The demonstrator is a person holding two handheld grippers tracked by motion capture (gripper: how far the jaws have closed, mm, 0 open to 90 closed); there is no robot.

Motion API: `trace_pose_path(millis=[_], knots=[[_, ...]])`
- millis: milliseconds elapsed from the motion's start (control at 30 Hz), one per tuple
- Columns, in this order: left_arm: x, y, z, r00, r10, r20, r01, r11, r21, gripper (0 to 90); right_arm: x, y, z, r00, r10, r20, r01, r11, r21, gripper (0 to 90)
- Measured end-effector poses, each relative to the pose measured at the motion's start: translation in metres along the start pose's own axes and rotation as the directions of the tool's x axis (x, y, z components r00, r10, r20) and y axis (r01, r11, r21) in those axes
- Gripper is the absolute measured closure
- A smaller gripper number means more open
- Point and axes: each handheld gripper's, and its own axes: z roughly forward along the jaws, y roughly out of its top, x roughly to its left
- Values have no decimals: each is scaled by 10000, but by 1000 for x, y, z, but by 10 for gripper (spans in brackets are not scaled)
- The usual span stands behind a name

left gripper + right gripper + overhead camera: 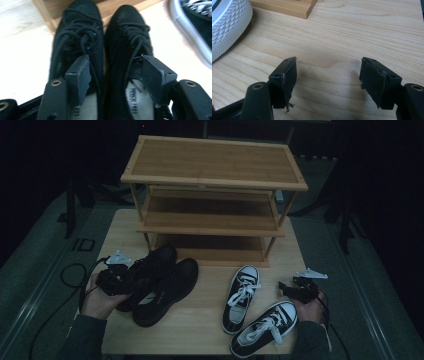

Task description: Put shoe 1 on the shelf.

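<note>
Black shoes [100, 50] w/ left tongs [115, 75] spread inside both collars; right tongs [329, 80] wide, empty.

A light wooden table [207, 320] carried a three-tier wooden shoe rack [212, 195] at its far side, all tiers bare. In front of the rack, at left, lay a pair of black lace-up shoes [160, 282] side by side; at right, two black-and-white sneakers [252, 312] lay slightly apart.
</note>
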Motion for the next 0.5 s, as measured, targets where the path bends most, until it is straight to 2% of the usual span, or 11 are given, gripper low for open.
trace_pose_path(millis=[267, 500], knots=[[0, 0, 9, 9989, -78, -457, 95, 9993, 360, 293, 0, 0, 0, 10000, 0, 2, 0, 10000, 2, 295], [-1, 2, 22, 9996, -74, -286, 101, 9955, 938, 275, 0, 0, 0, 10000, 1, 3, -1, 10000, 1, 295]])
